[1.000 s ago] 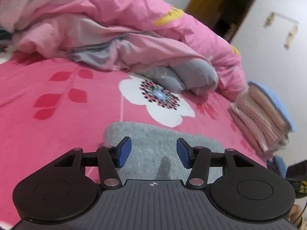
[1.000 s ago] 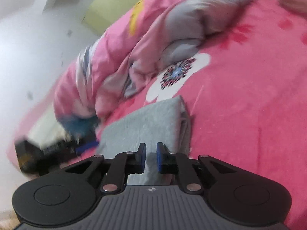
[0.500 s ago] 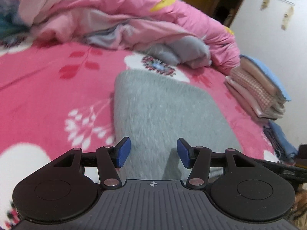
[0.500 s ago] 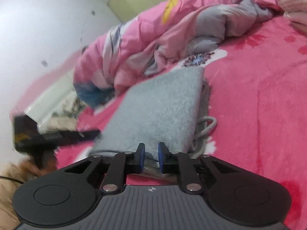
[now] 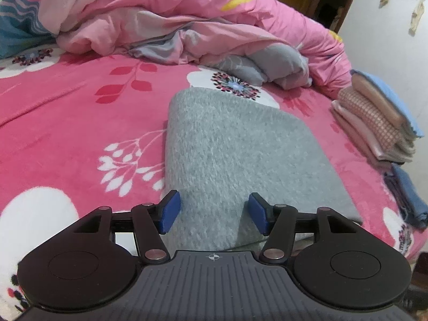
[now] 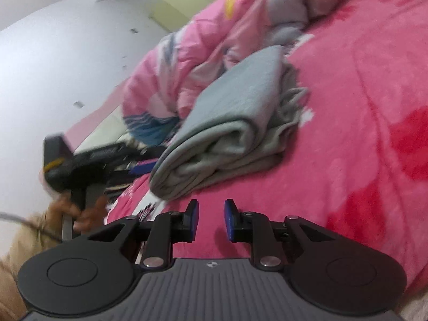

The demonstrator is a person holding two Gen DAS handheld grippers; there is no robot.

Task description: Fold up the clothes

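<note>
Between the blue fingers (image 5: 171, 211) of the left gripper (image 5: 214, 212) lies only the near end of the grey garment (image 5: 240, 144); the pads stand apart and are widening, pressing on nothing. The right gripper (image 6: 211, 218) has its fingers (image 6: 193, 214) parting too, a narrow gap with bare pink sheet beneath and no cloth in it.

A second ago the right pair sat nearly closed at the garment's edge; now it has drawn back and the cloth lies free just ahead of it. The left one, which looked down on only the garment's far end, has likewise pulled back so the whole folded panel shows. That reads as a fold just laid down and released, with the next step likely a smoothing or another fold.

The garment rests in the middle of the bed (image 5: 67, 112), a soft, fuzzy knit, flat on top, with thick rounded layers at its open end. The sheet is plush fleece with a floral print. A rumpled quilt (image 5: 187, 18) heaps behind, and folded clothes (image 5: 374, 117) are stacked near the bed's edge.
</note>
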